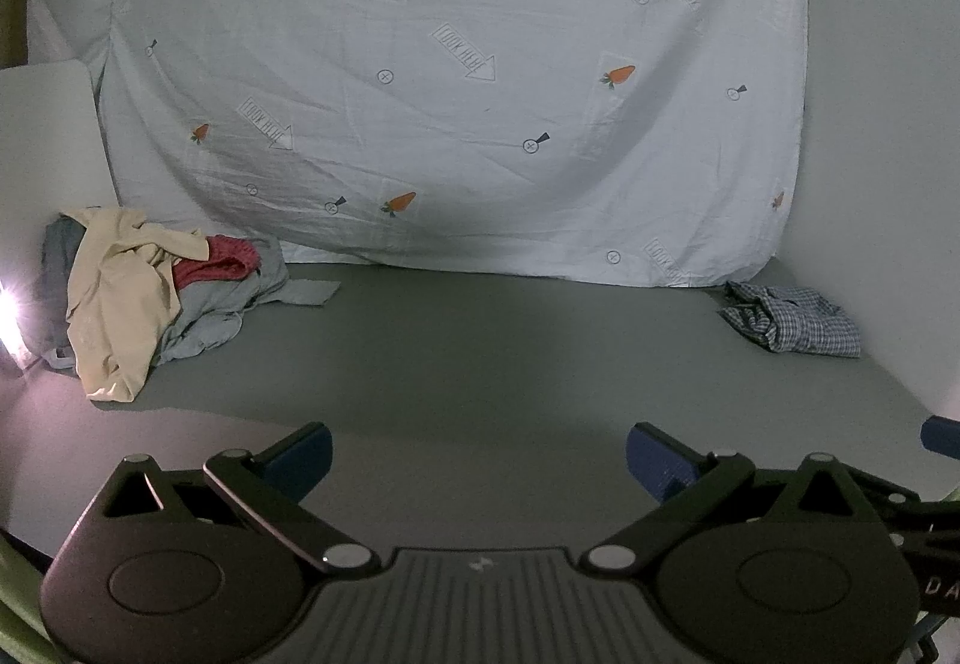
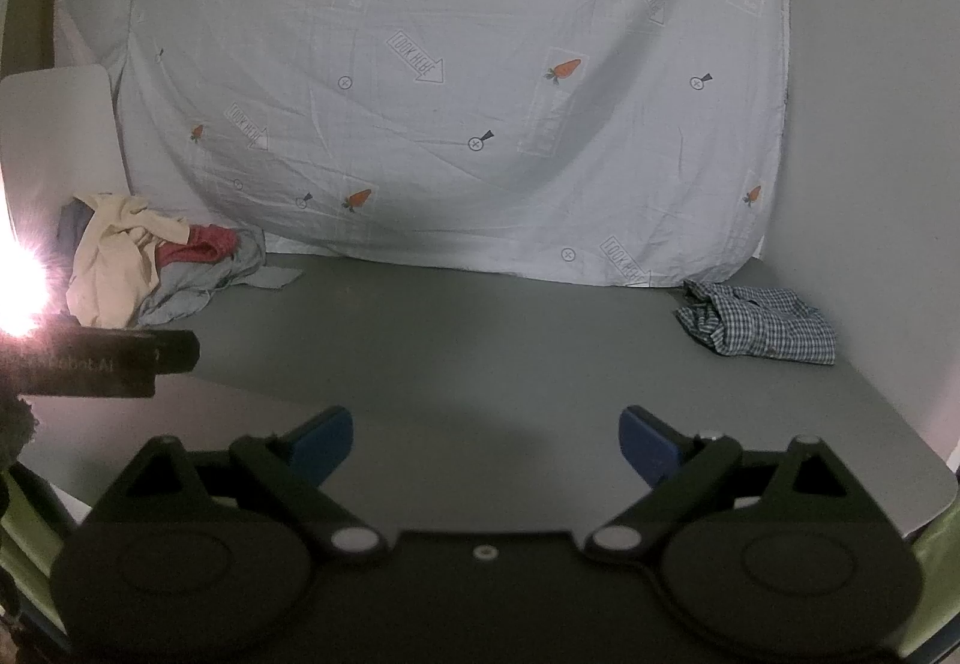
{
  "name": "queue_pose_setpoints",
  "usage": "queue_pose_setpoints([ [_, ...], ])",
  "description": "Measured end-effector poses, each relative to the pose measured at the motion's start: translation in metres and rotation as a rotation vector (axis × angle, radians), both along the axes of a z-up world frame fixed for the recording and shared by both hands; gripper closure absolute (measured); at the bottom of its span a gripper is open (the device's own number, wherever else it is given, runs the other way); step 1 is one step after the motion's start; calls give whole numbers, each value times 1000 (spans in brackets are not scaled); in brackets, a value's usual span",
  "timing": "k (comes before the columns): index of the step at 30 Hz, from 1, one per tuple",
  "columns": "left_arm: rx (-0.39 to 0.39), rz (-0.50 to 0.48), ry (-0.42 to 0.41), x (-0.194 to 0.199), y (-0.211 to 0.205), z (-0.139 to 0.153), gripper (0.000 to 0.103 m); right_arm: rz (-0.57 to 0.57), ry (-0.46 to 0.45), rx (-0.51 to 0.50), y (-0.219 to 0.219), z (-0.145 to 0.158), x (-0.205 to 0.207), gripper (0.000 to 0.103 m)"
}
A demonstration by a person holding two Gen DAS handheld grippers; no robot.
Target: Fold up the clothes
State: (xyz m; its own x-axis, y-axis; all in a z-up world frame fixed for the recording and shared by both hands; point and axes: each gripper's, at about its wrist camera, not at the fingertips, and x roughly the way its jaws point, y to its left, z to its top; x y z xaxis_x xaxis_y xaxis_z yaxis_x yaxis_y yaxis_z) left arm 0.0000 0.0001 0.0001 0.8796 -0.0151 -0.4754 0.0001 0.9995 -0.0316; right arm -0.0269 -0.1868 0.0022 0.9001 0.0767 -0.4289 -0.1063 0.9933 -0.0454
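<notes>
Crumpled heap of cream, red and grey-blue garments [image 1: 150,292] [image 2: 144,268] — far left of grey tabletop. Blue-white checked shirt [image 1: 792,319] [image 2: 759,325] — bunched, far right, well apart.

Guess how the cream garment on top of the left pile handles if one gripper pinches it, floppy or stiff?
Probably floppy: the cream garment drapes in soft folds over the pile and sags onto the grey table. Likely light, since it looks like thin cloth. It overlaps the red garment and grey garment, so lifting may drag them along.
</notes>
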Motion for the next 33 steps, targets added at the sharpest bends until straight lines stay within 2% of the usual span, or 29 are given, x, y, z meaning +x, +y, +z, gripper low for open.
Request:
queue_pose_setpoints([
  [12,10,-2,6,1,3,6,0,-6,-1,1,0,-3,0,7],
  [33,-6,0,15,3,2,-2,0,6,-14,-5,1,1,1,7],
])
